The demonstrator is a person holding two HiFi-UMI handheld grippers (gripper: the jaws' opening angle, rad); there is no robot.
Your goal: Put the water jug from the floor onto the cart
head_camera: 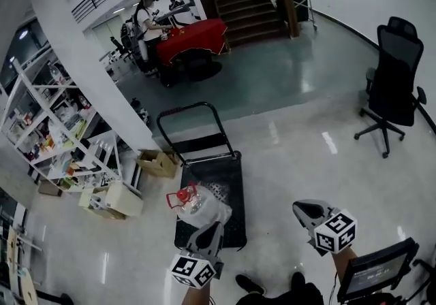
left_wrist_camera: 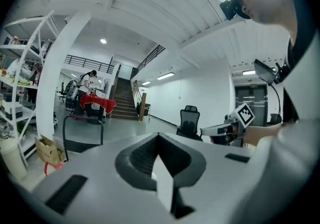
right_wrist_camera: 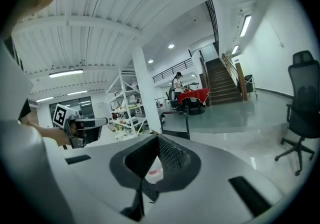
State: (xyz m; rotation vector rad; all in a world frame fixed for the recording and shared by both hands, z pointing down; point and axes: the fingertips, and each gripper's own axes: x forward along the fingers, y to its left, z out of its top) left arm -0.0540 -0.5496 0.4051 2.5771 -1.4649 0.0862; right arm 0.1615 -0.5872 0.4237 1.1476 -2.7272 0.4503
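Water jug (head_camera: 199, 203) lies tipped at the near left edge of the cart (head_camera: 228, 173), its red cap pointing left. The left gripper (head_camera: 211, 231), jaws together and empty, is just near of it. The right gripper (head_camera: 305, 212), also closed and empty, hangs well to the right.

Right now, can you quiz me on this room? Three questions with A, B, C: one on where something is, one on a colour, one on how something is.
1. Where is the chair from the cart?
A. to its left
B. to its right
C. on top of it

2. What colour is the cap of the jug?
A. red
B. blue
C. green

3. How is the jug?
A. standing straight up
B. tipped over
C. in pieces

Answers:
1. B: in the head view the chair stands far to the cart's right.
2. A: the cap shows bright red.
3. B: the jug lies tipped at the cart's left edge, with its cap pointing left.
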